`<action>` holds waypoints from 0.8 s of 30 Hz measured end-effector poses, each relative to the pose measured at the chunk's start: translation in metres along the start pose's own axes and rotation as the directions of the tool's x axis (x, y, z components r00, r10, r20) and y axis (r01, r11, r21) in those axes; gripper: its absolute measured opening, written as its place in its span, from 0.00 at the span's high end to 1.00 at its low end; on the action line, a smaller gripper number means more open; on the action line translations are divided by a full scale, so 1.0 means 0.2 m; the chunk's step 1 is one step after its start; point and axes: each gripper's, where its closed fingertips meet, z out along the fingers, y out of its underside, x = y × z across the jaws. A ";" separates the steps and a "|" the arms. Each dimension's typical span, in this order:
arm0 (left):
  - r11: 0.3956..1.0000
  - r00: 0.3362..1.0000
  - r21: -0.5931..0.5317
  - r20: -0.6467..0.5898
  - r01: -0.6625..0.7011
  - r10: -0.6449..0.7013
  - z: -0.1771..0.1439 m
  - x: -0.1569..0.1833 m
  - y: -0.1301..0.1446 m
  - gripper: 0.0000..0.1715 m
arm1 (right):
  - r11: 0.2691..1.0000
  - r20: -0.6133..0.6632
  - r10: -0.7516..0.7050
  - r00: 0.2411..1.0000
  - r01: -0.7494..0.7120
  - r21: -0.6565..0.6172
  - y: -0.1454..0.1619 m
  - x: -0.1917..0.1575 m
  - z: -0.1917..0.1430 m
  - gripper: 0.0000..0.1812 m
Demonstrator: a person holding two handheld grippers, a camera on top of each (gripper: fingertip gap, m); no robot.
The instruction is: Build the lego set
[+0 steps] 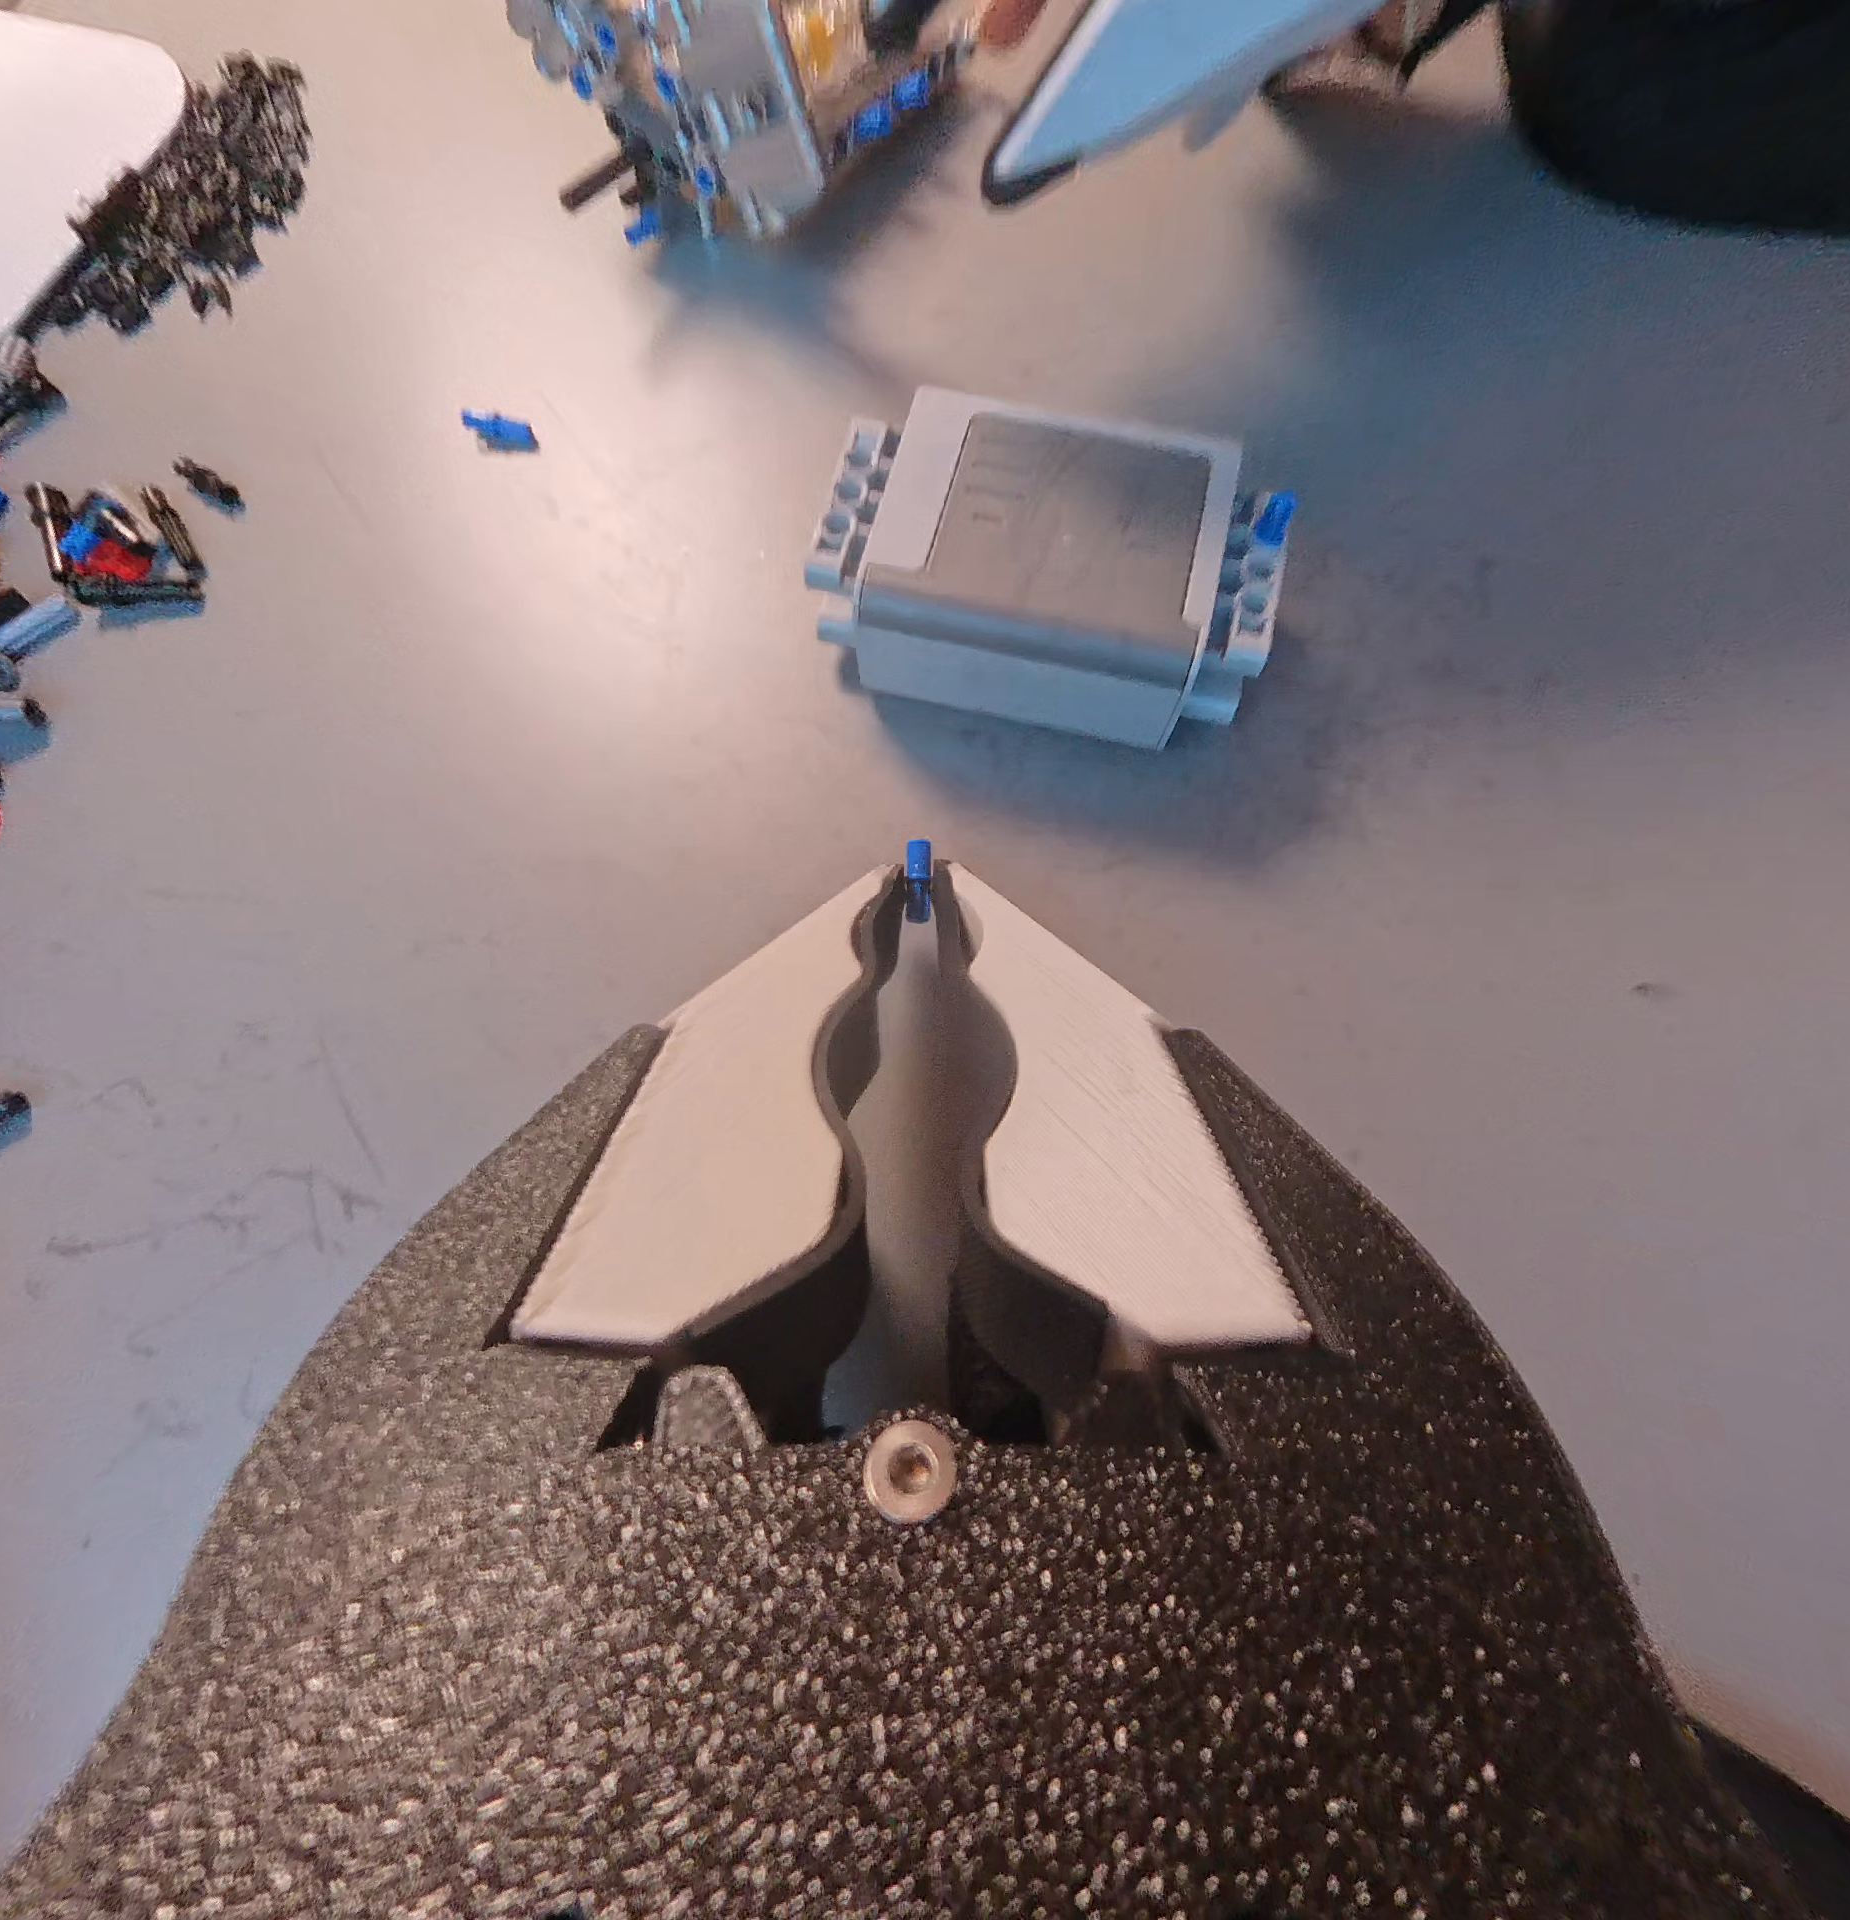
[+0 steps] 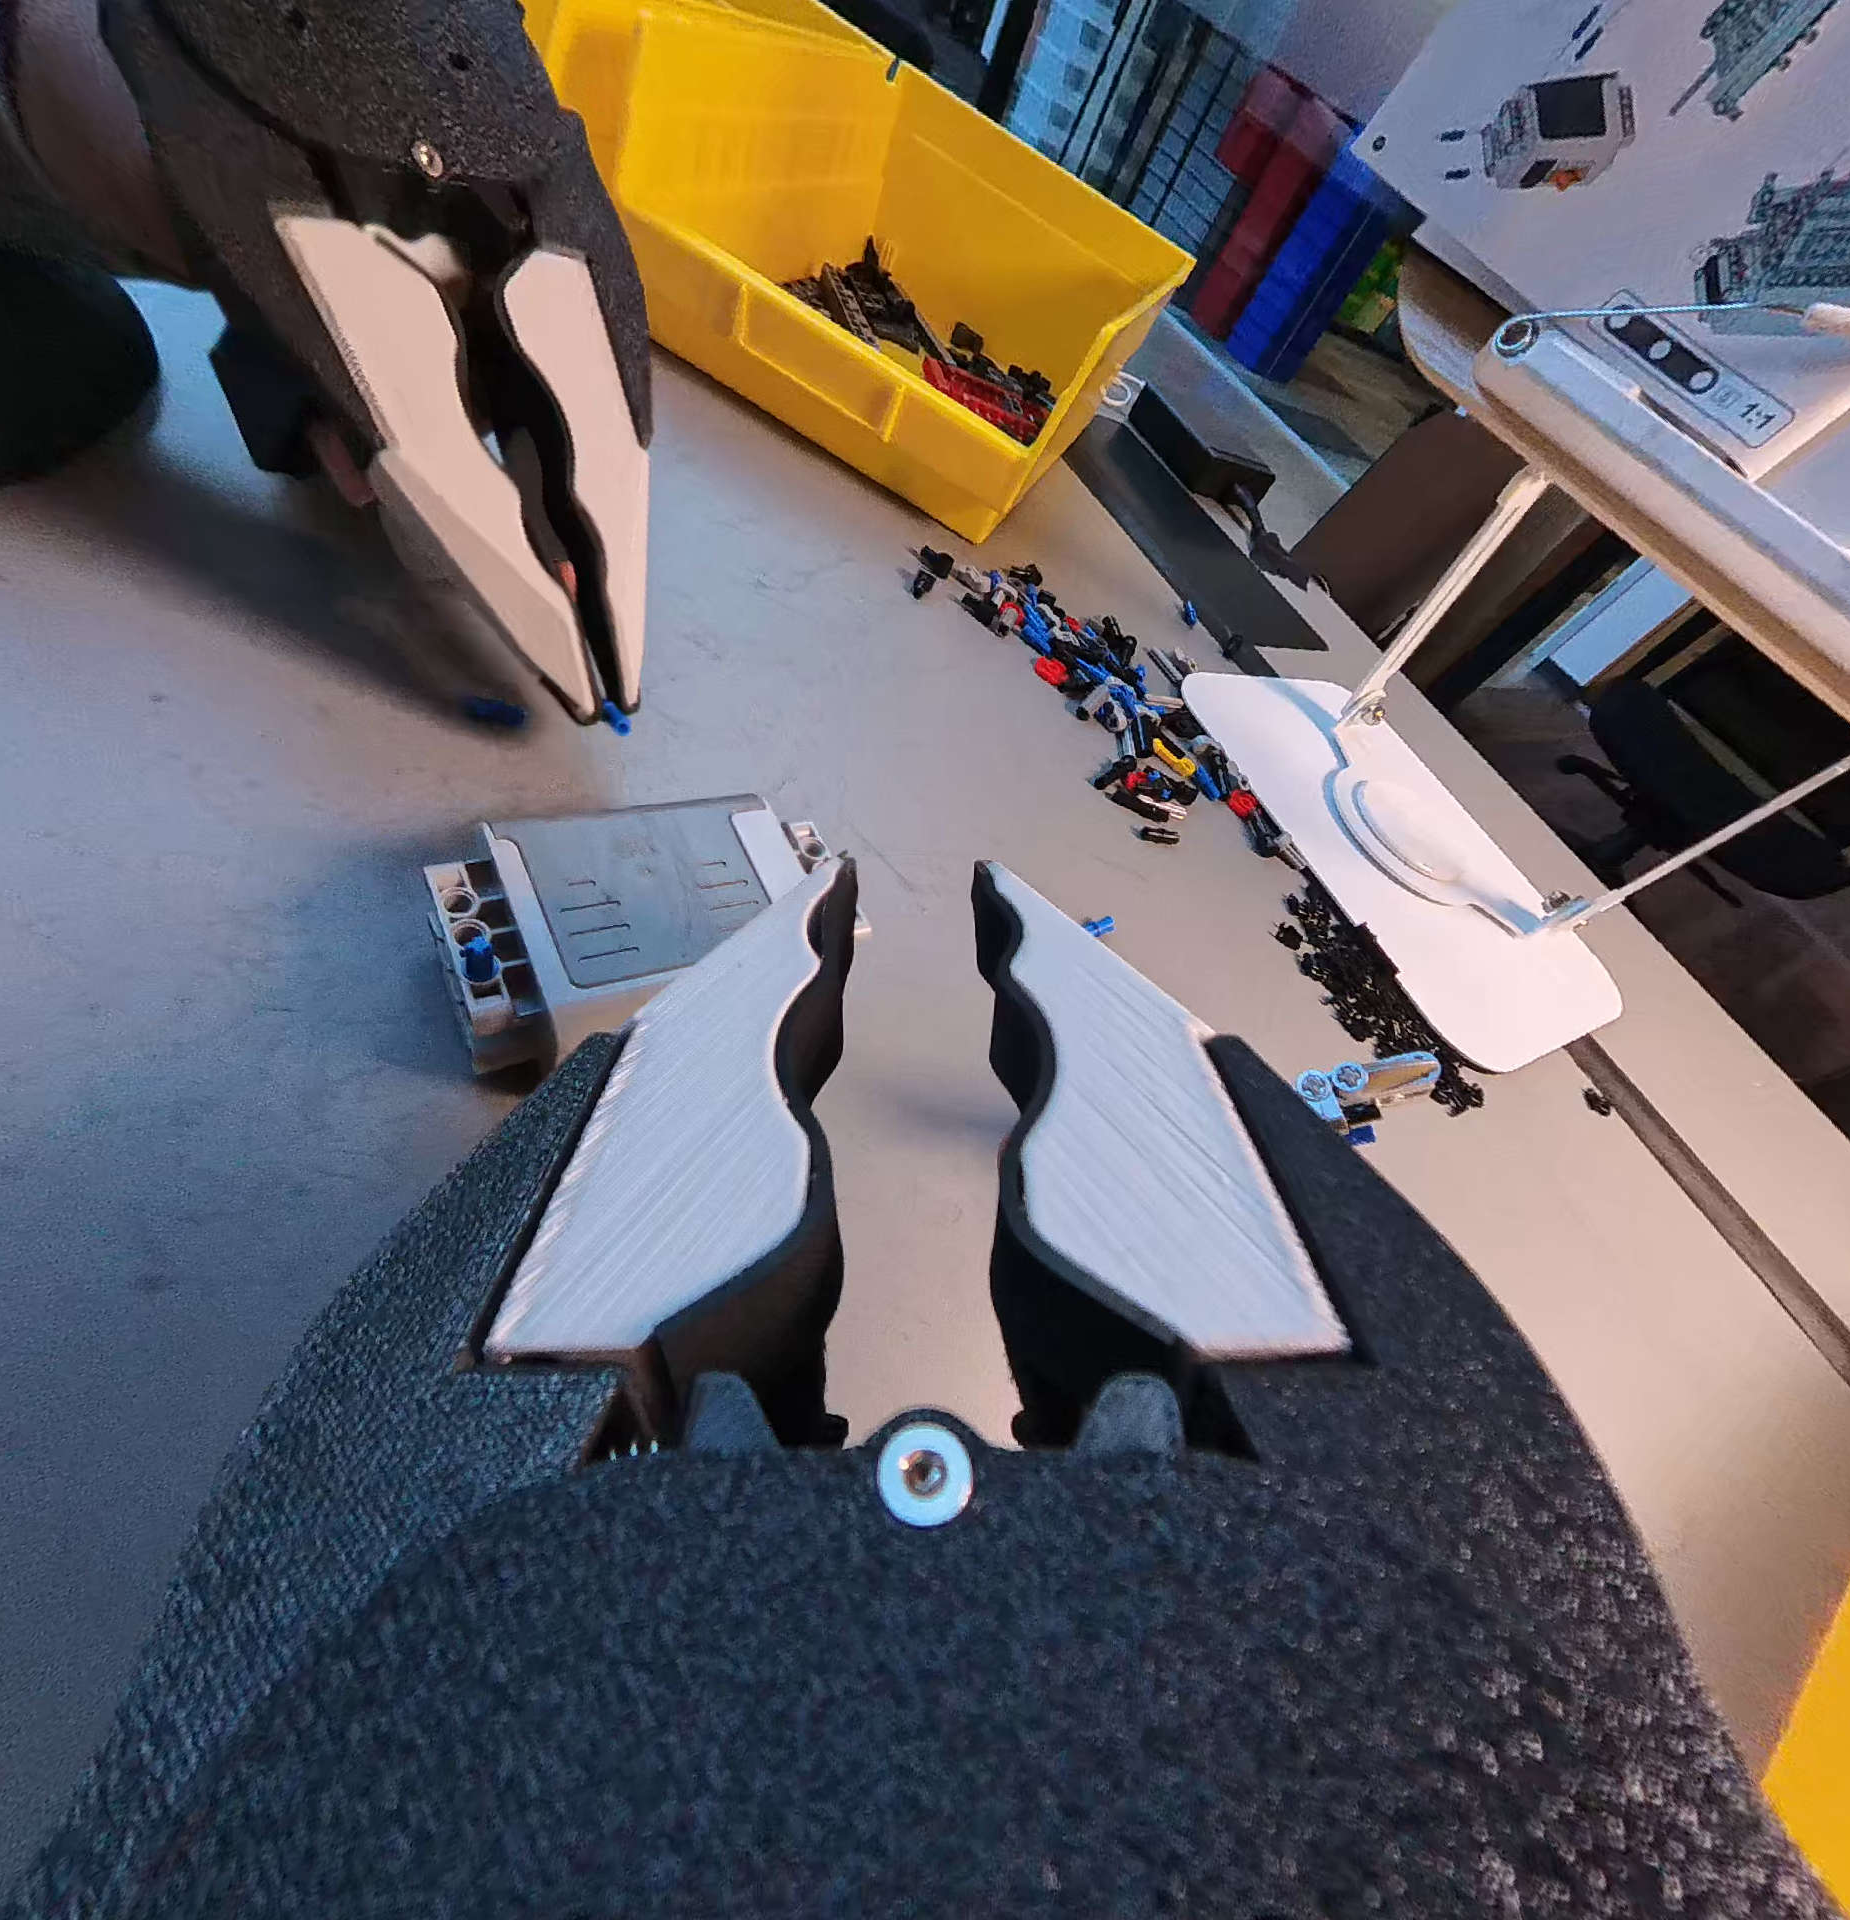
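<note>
My left gripper (image 1: 918, 883) is shut on a small blue pin (image 1: 917, 871), which sticks out past its fingertips above the table. It also shows in the right wrist view (image 2: 607, 707), tips down, the blue pin (image 2: 616, 718) at its tips. A grey box-shaped building block (image 1: 1046, 582) with holed side beams lies ahead of it; one blue pin (image 1: 1276, 516) stands in its right beam. My right gripper (image 2: 913, 878) is open and empty, its left fingertip right beside the grey block (image 2: 609, 914).
A loose blue pin (image 1: 498, 431) lies on the table. Piles of small black and coloured parts (image 2: 1129, 686) lie beside a white stand base (image 2: 1420, 883). A yellow bin (image 2: 869, 260) with parts stands behind. A part-built grey model (image 1: 734, 94) stands farther off. The right tips stand about 5 cm off the grey block (image 2: 609, 914). My left wrist view (image 1: 1136, 523) looks at it from another angle.
</note>
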 end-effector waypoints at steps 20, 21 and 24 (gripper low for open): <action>0.348 0.505 0.384 -0.769 0.855 -0.392 -0.19 0.06 -0.61 0.98 | 0.956 -0.132 -0.109 0.985 0.140 0.256 -0.37 -0.10 0.07 0.92; 0.345 0.494 0.374 -0.775 0.861 -0.394 -0.18 0.07 -0.61 0.98 | 0.957 -0.131 -0.108 0.985 0.139 0.253 -0.36 -0.10 0.07 0.92; 0.323 0.464 0.351 -0.786 0.879 -0.408 -0.17 0.06 -0.60 0.98 | 0.961 -0.116 -0.093 0.989 0.120 0.248 -0.34 -0.10 0.08 0.93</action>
